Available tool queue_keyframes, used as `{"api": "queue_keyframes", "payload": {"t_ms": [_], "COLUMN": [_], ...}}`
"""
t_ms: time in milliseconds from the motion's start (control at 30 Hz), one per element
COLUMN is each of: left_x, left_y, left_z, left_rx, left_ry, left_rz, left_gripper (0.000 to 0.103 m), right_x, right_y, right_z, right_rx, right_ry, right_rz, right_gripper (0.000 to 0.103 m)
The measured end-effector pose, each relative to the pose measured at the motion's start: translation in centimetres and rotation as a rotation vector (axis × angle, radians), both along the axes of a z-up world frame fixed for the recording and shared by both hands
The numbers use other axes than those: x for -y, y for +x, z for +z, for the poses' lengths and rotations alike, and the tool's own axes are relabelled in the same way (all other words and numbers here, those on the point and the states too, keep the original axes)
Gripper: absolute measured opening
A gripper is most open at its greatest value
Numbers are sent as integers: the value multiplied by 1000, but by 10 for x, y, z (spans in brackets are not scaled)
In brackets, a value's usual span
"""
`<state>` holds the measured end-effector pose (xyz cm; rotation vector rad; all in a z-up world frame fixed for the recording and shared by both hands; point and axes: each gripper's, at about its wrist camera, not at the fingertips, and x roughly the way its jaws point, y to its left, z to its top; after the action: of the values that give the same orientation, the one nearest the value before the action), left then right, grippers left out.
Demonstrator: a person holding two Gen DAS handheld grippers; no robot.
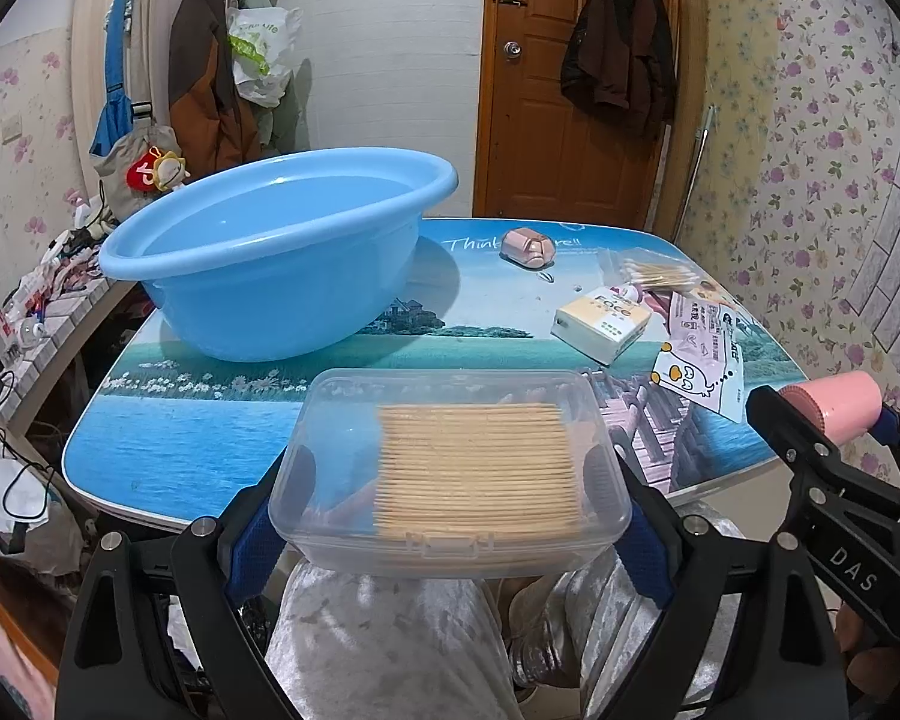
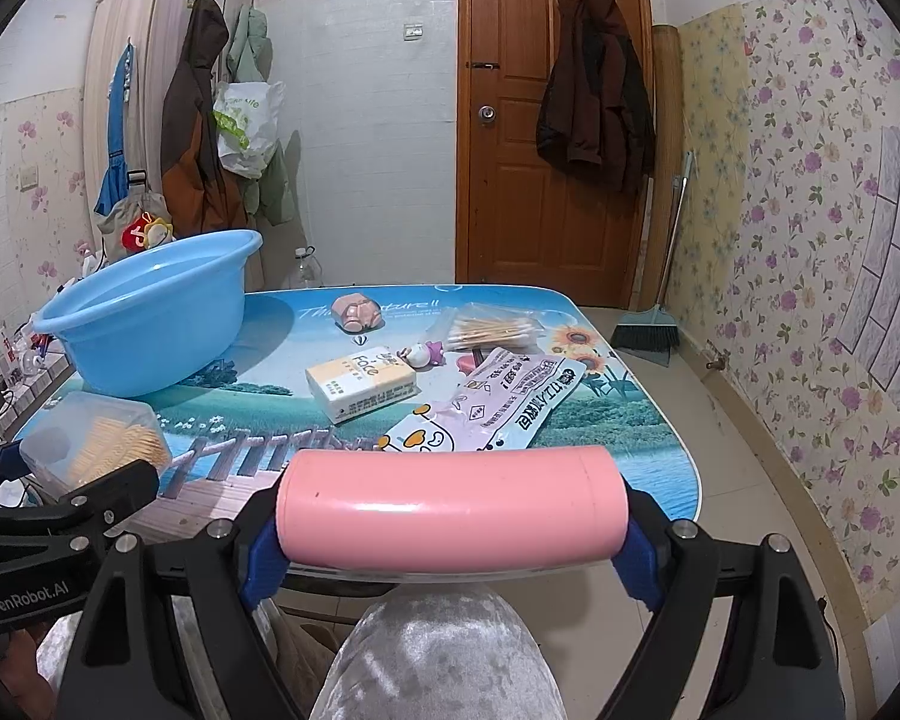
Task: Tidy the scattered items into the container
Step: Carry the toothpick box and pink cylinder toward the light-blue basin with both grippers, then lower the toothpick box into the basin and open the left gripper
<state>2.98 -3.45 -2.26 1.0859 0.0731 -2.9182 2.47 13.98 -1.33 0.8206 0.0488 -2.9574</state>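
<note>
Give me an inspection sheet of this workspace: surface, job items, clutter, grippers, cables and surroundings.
Surface: scenery-print table.
Job's things: blue basin; tissue pack, cotton swab bag, printed pouch, pink case, small figurine lie on the table.
Clutter: nothing seen on the table.
Grippers: left gripper clamps toothpick box; right gripper clamps pink cylinder.
Cables: black cords left of the table.
Surroundings: wooden door, hanging coats, broom.

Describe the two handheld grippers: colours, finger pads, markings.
Both match: black angular plastic frames with silver bolts, blue textured pads on the fingers. Left gripper reads "GenRobot.AI" on its side; right gripper reads "DAS". No cables or sleeves visible.
</note>
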Motion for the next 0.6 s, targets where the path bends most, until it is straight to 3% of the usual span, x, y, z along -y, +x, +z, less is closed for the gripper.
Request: {"api": "queue_keyframes", "payload": {"t_ms": [167,600], "left_x": [1,32], "left_y": [1,-9], "left_z": [6,77], "left_rx": [-20,-160], "left_ry": [0,-69], "left_rz": [-3,40], "left_gripper": [91,91], "right_x": [1,24], "right_y": [-2,-17], "right_z": [3,53], "right_rx": [-5,-86], "right_ry": [-2,-4], "right_rz": [5,78], "right_gripper": [88,88]}}
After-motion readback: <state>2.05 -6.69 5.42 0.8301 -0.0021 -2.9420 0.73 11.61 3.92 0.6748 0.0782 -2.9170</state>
